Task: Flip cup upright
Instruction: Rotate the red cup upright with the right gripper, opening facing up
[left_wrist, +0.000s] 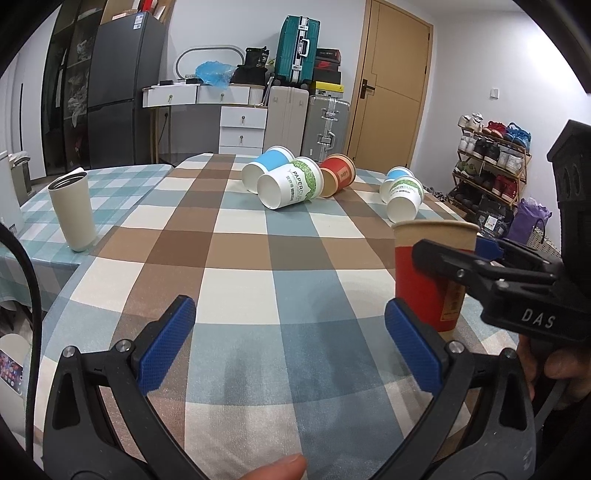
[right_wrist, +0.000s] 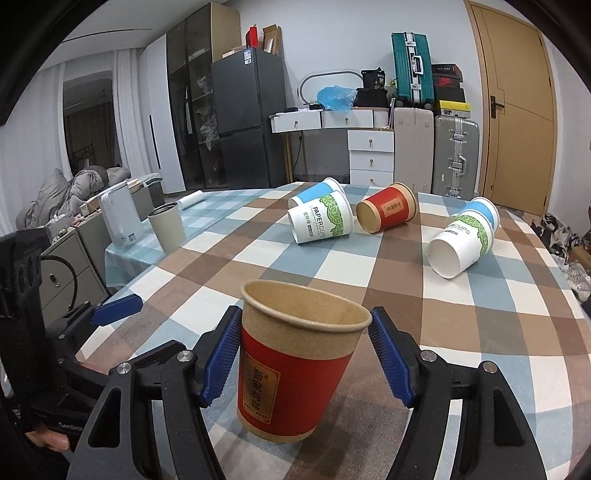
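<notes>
Now upright, red cup stands between right gripper's parted jaws.

Matt kraft-paper red cup; soft woven checked tablecloth; ribbed blue plastic pads; matt beige tumbler

White walls, wood door, dark fridge, white drawers, stacked suitcases.
</notes>
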